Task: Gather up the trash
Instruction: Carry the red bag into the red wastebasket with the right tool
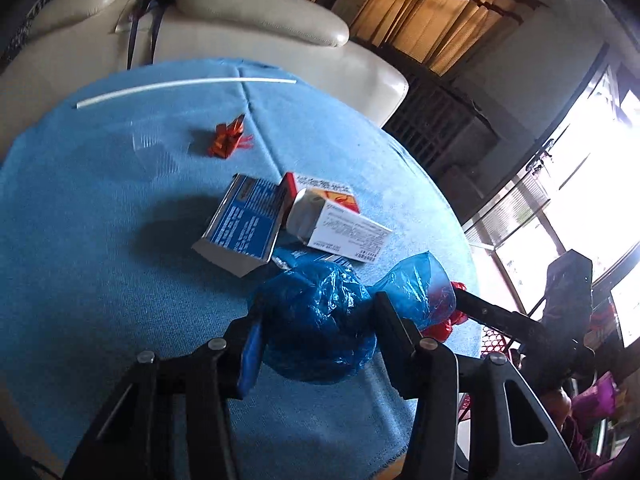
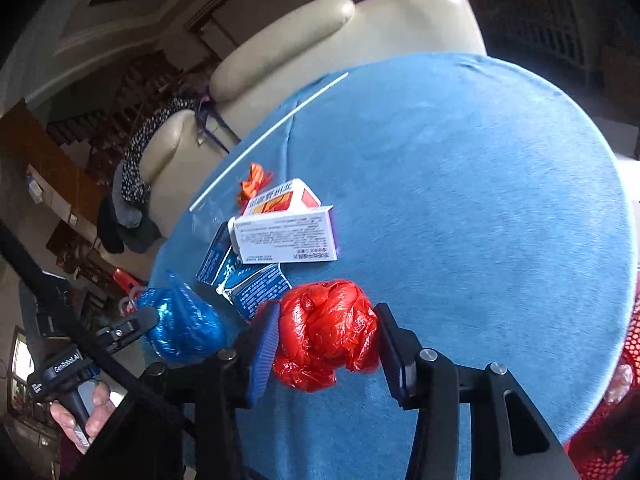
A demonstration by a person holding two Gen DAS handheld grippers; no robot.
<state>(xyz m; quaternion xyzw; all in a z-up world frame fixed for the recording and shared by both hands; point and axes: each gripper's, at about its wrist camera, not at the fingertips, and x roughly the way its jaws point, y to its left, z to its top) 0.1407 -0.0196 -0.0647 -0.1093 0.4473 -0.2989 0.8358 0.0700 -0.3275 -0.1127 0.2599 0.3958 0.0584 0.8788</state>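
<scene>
**Inspector A:** We record the left gripper (image 1: 316,320) with its jaws closed on a crumpled blue plastic bag (image 1: 320,320), at the near edge of the blue table cloth (image 1: 100,240). The right gripper (image 2: 326,334) has its jaws pinching a crumpled red plastic bag (image 2: 326,328) in the same manner, just beside the blue one. Whether either bag is lifted clear of the cloth we cannot tell.

**Inspector B:** Agreed. What remains on the table?

**Inspector A:** We count a blue-printed box (image 1: 244,220), a white box with an orange panel (image 1: 336,220) leaning against it, a torn blue packet (image 2: 256,284) under them, a small orange-red wrapper (image 1: 228,140) further back, and a long white straw (image 1: 184,86) near the far edge. None of these is touched.

**Inspector B:** So, in our judgement, the task is at an early stage: two pieces gripped, five or so left.

**Inspector A:** Yes. As to limits: a red mesh basket (image 2: 624,400) is cut off at the right edge of the right wrist view, and we judge it may be the bin; its contents are unclear. The print on the boxes is too small to read. A faint clear film (image 1: 148,148) seems to lie on the cloth, but we cannot confirm it.
</scene>
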